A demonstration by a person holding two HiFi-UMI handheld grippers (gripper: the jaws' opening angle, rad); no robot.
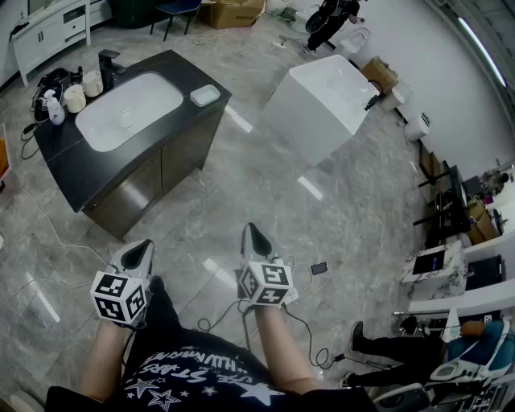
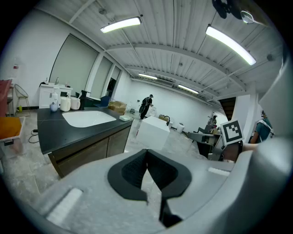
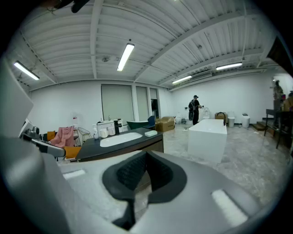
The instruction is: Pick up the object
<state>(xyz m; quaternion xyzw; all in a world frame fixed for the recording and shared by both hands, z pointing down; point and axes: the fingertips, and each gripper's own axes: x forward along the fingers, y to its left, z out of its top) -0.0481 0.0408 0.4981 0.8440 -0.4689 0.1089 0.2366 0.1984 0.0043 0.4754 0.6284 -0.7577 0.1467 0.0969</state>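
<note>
A dark vanity counter (image 1: pixel 76 173) with a white sink basin (image 1: pixel 129 109) stands ahead on the left. On it are a pale soap dish (image 1: pixel 204 95), a black tap (image 1: pixel 107 63), two cream cups (image 1: pixel 75 98) and a small spray bottle (image 1: pixel 54 107). My left gripper (image 1: pixel 145 245) and right gripper (image 1: pixel 250 231) are held low over the floor, well short of the counter, both shut and empty. In the left gripper view the shut left gripper (image 2: pixel 146 151) points past the counter (image 2: pixel 55 132). The shut right gripper (image 3: pixel 146 153) faces the sink (image 3: pixel 120 138) and soap dish (image 3: pixel 150 133).
A white freestanding tub (image 1: pixel 326 96) stands ahead on the right. A phone (image 1: pixel 319 268) and cables lie on the marble floor by my feet. Desks and a seated person (image 1: pixel 418 346) are at the right. A cardboard box (image 1: pixel 233 12) and a white cabinet (image 1: pixel 48 32) stand far back.
</note>
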